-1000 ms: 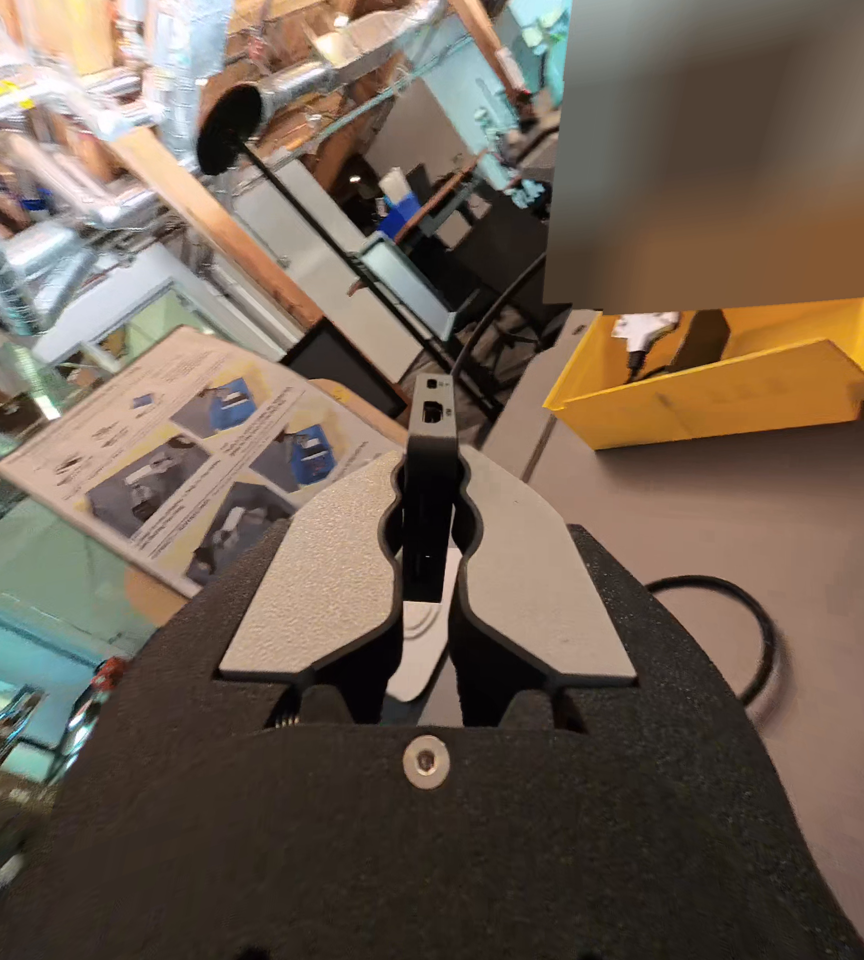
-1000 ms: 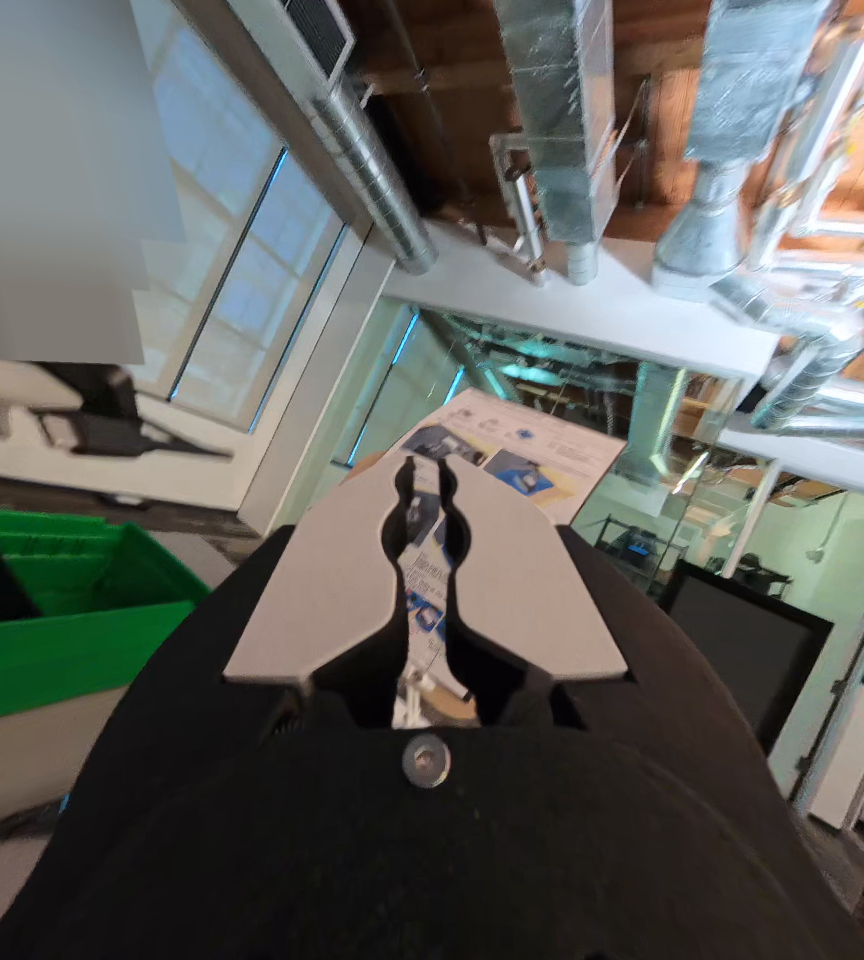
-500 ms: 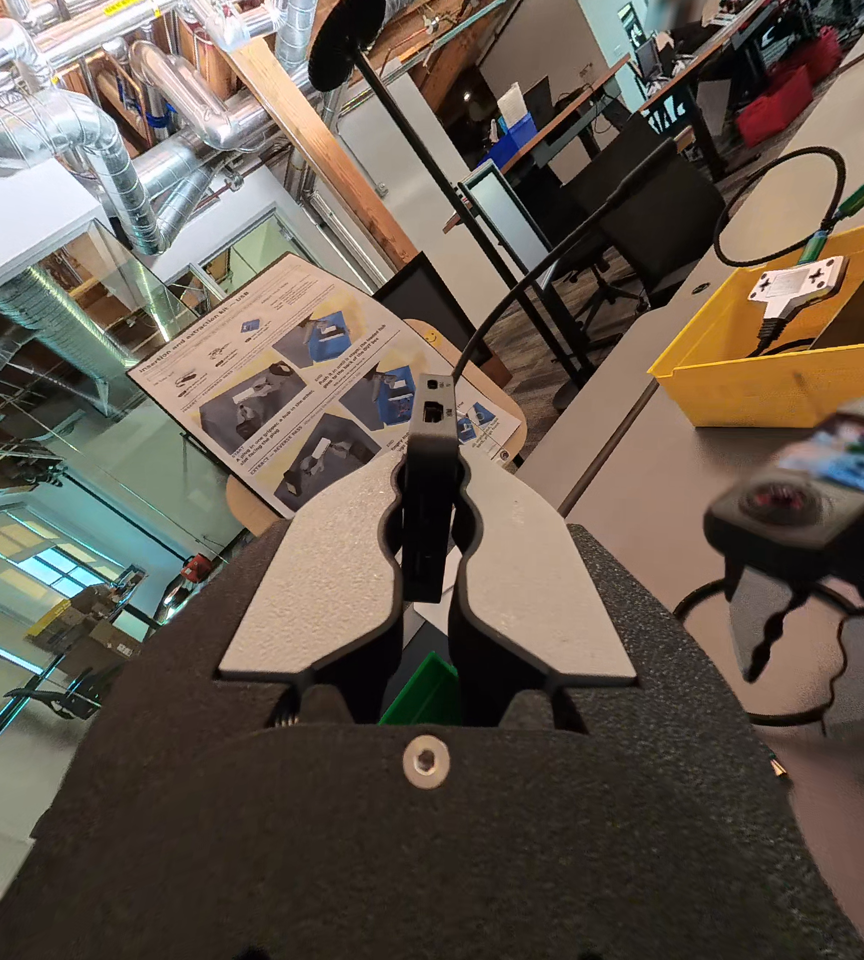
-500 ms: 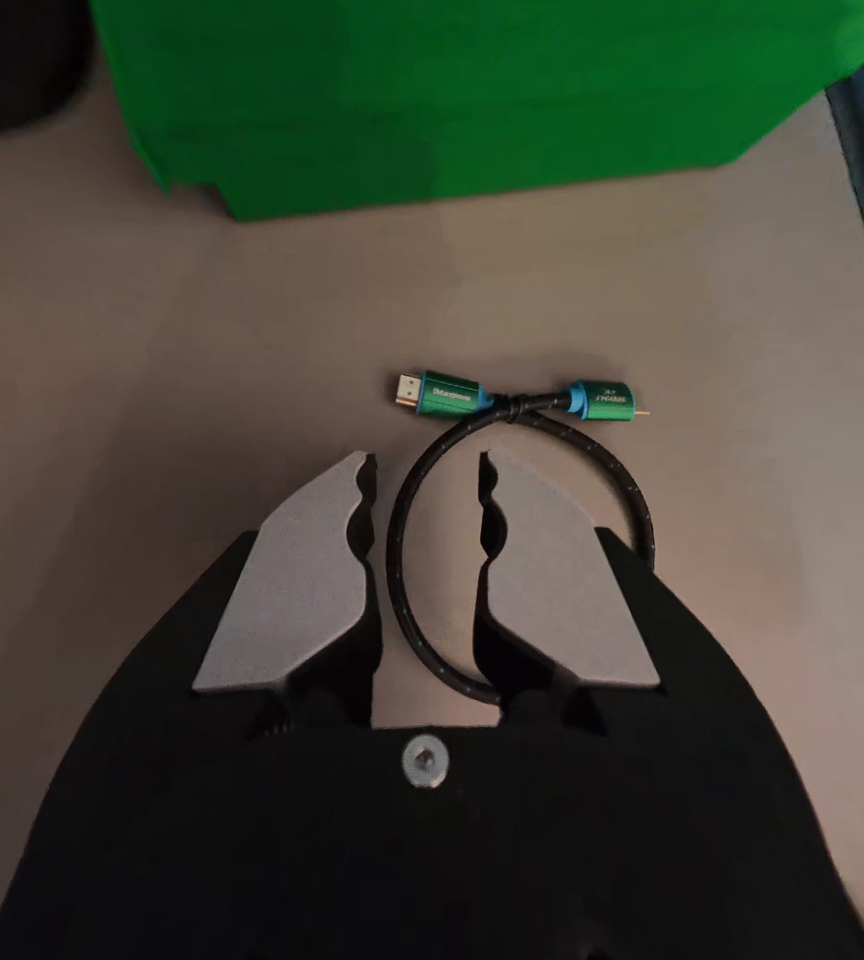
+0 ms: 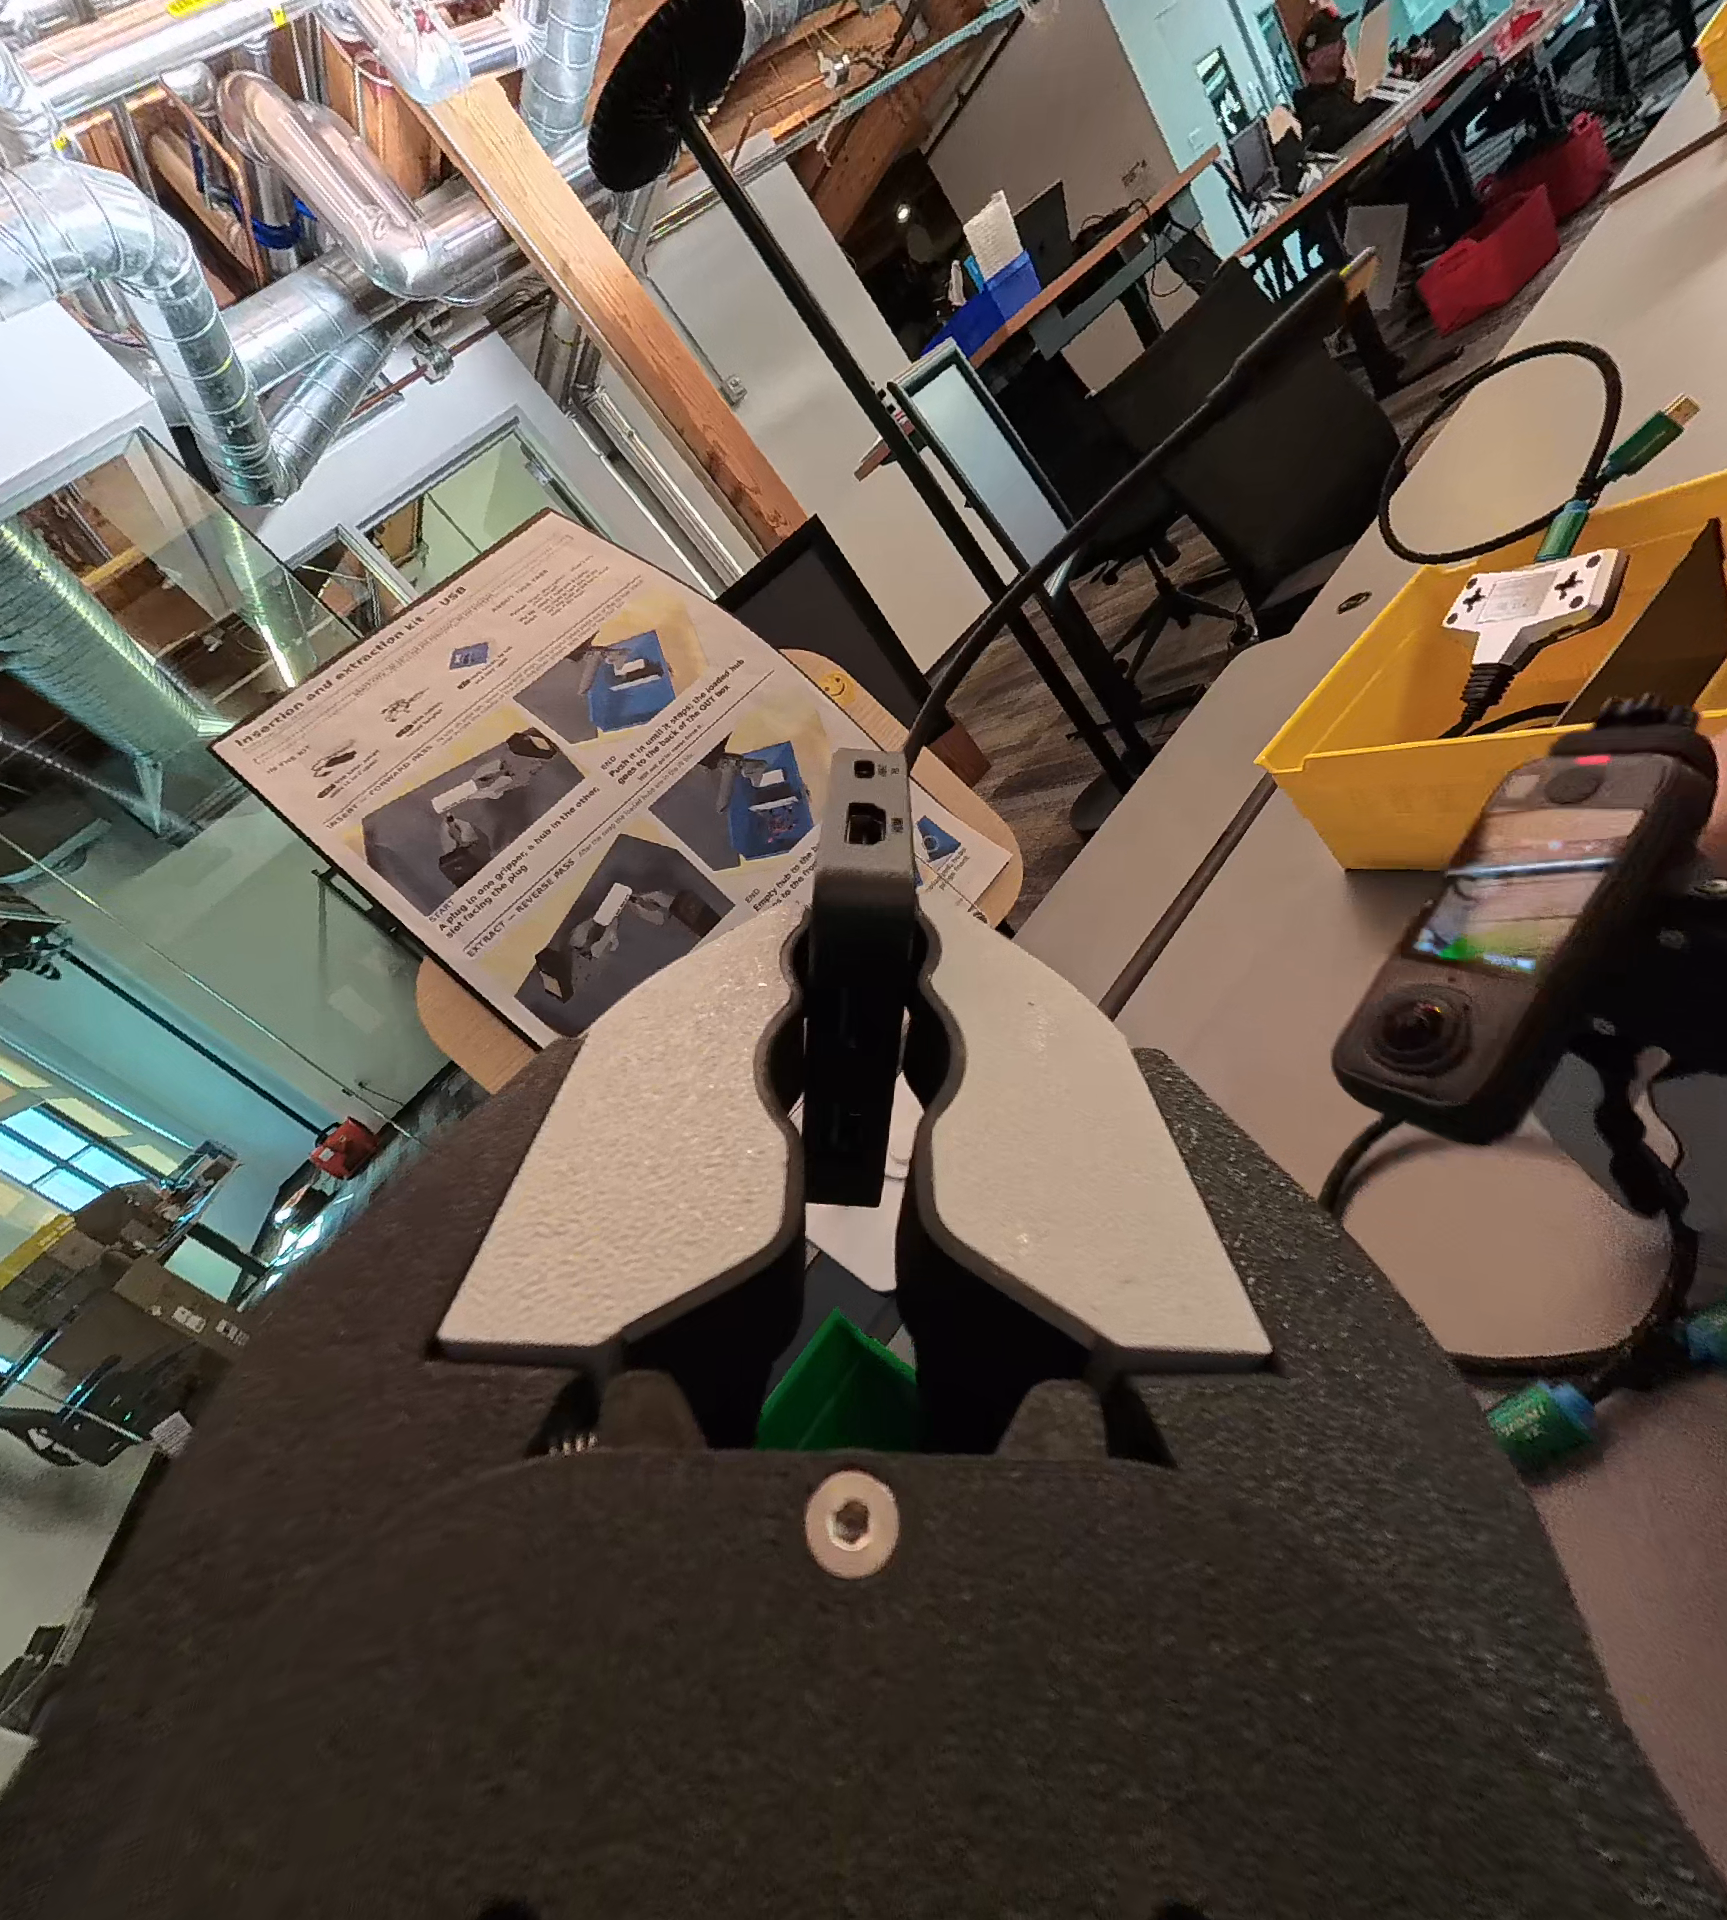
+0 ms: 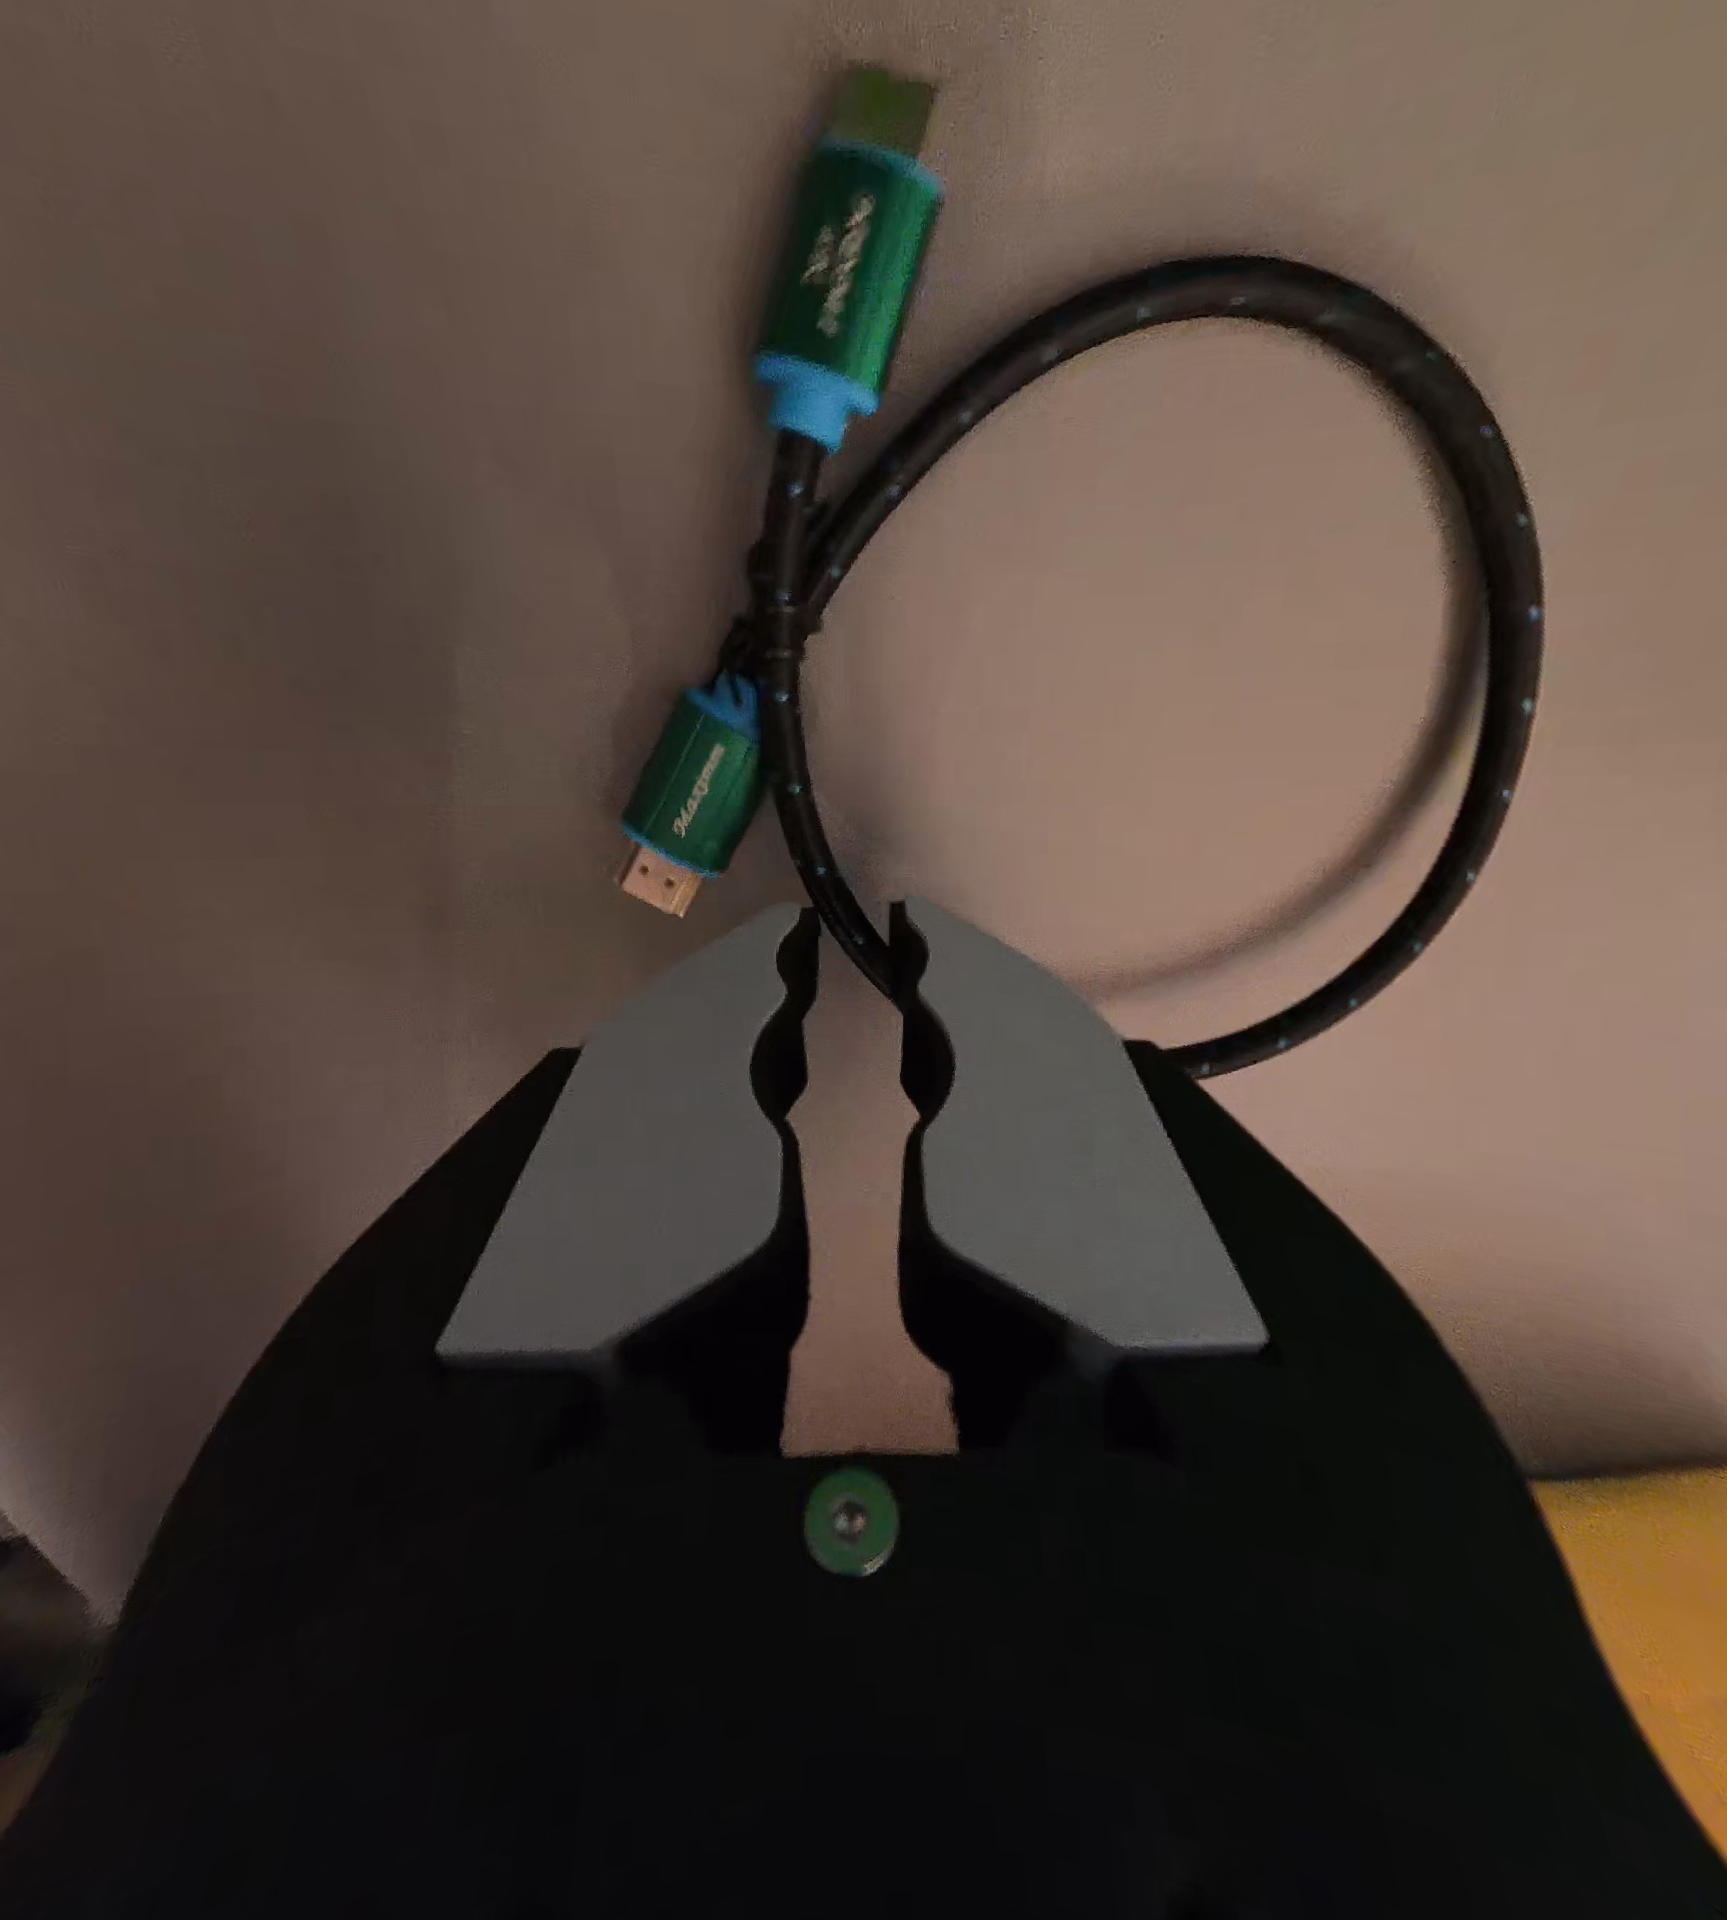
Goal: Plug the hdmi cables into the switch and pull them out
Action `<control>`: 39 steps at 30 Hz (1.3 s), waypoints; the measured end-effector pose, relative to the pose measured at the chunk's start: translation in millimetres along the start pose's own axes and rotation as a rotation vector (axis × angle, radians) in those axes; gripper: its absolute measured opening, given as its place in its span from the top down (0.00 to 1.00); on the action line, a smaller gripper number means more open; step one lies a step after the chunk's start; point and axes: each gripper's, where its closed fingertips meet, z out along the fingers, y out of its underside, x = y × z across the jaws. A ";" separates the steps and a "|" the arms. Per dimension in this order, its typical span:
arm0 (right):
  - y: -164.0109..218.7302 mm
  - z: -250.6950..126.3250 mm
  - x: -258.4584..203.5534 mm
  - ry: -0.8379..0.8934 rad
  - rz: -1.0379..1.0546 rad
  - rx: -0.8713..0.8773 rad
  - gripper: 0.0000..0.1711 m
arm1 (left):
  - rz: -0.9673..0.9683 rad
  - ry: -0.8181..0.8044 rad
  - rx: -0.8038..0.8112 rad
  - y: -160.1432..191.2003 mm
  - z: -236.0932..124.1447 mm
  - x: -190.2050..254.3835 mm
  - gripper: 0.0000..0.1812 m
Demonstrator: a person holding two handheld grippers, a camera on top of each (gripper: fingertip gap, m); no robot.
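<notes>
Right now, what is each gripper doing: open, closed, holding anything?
Left gripper: closed on the black switch, held upright between its fingers.
Right gripper: open, low over the looped HDMI cable; cord passes between the fingertips, not clamped.

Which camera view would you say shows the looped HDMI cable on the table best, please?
The right wrist view: the HDMI cable fills it, whole loop and both green plugs visible. The left wrist view shows only blurred green plugs at its right edge, beneath the right gripper.
</notes>
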 end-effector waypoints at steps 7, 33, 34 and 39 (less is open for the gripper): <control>-82.0 -28.4 4.9 0.216 -0.111 0.439 0.85 | -0.009 -0.005 -0.009 1.8 -0.2 -1.6 0.92; -79.1 10.4 8.3 0.391 -0.115 0.425 0.90 | -0.036 -0.030 -0.020 10.0 1.4 -7.8 0.92; -76.4 9.9 9.4 0.418 -0.129 0.413 0.90 | -0.038 -0.029 -0.022 10.6 1.8 -7.8 0.92; -70.4 6.5 7.6 0.405 -0.087 0.444 0.90 | -0.032 -0.021 -0.031 12.1 4.7 -5.5 0.92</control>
